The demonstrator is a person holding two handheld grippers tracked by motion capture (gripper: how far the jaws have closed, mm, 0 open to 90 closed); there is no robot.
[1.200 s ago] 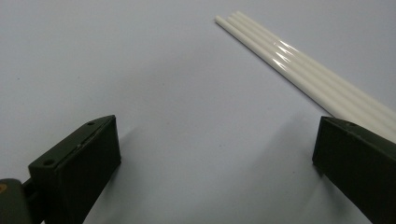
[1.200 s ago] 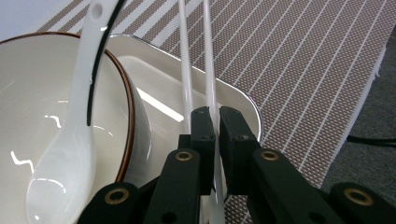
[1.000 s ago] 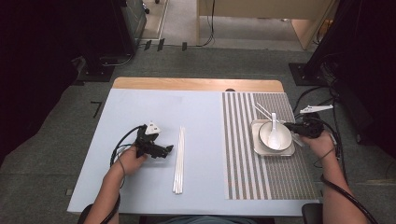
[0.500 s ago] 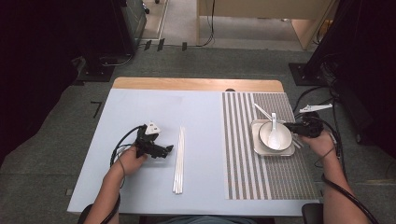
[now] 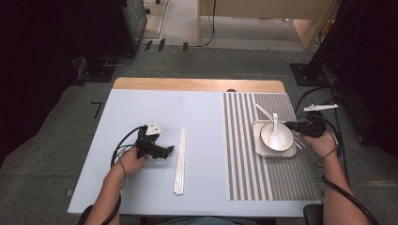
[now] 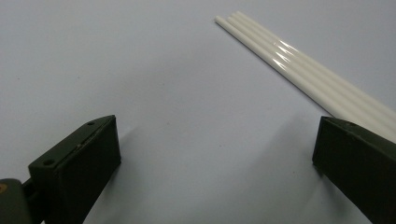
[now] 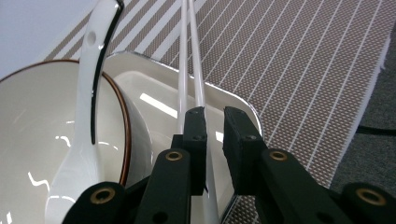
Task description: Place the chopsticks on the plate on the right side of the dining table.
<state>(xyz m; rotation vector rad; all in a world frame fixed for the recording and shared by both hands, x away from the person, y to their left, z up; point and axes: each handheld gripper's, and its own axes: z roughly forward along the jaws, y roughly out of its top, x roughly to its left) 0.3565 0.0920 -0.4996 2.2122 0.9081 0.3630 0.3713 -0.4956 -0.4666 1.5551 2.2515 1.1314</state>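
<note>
Two chopsticks [image 7: 192, 56] lie across the tray [image 7: 233, 109] beside the bowl [image 5: 274, 136], between the near-closed jaws of the right gripper [image 7: 214, 123], apparently being placed; next, the wide-open, empty left gripper [image 6: 210, 154] should take the remaining chopsticks [image 6: 299, 60] lying just beside it.

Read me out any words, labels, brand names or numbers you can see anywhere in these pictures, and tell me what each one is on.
There are none to read. The bowl, spoon, tray and striped mat bear no print. The white chopsticks on the blue table are plain. The left gripper and right gripper show only screws.
</note>
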